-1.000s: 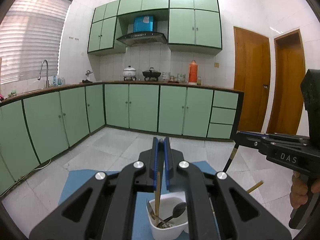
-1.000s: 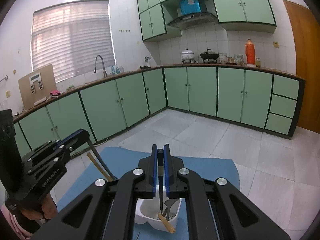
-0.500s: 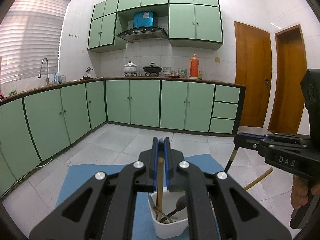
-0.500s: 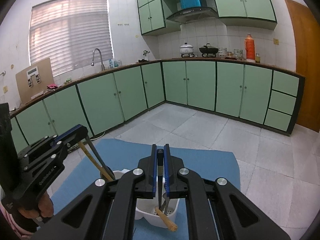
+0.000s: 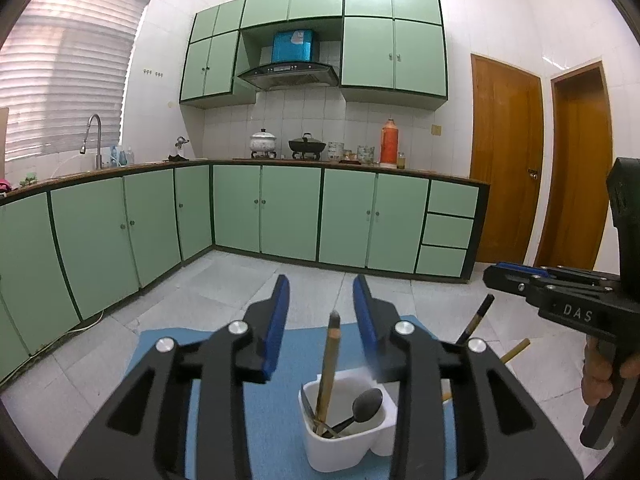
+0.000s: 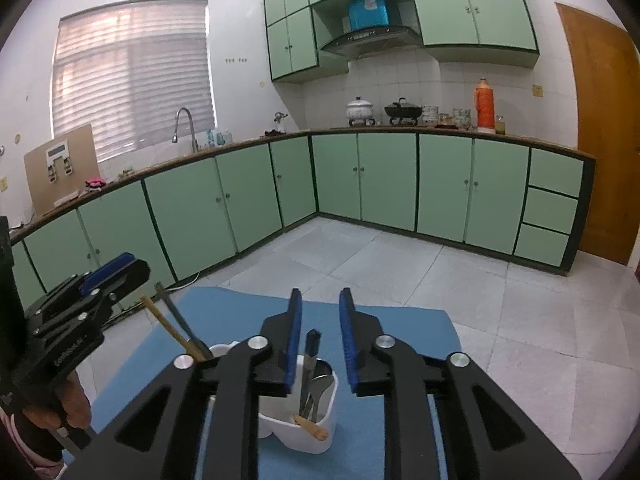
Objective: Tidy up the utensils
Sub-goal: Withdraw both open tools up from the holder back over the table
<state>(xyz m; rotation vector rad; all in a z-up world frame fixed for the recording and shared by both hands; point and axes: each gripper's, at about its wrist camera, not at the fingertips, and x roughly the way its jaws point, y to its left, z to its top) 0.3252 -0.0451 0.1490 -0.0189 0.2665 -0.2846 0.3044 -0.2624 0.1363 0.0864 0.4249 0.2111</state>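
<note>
A white two-compartment utensil holder [image 5: 347, 436] stands on a blue mat [image 5: 272, 424]. My left gripper [image 5: 321, 312] is open above it; a wooden-handled utensil [image 5: 326, 364] stands free in the near compartment beside a dark spoon [image 5: 362, 406]. In the right wrist view my right gripper [image 6: 319, 322] is open over the holder [image 6: 304, 428]; a dark-handled utensil [image 6: 310, 354] stands free between its fingers with other cutlery. A wooden stick [image 6: 312, 432] leans over the rim. A chopstick pair [image 6: 176, 328] stands in the other compartment.
The mat [image 6: 384, 364] lies on a surface above a tiled floor. Green cabinets [image 5: 288, 212] line the back and left walls. A sink tap [image 5: 94, 136], pots and an orange flask [image 5: 388, 142] sit on the counter. Wooden doors [image 5: 504, 160] are at the right.
Both grippers have opened and let go of their utensils, which now stand in the holder. Both grippers have lowered slightly toward the holder.
</note>
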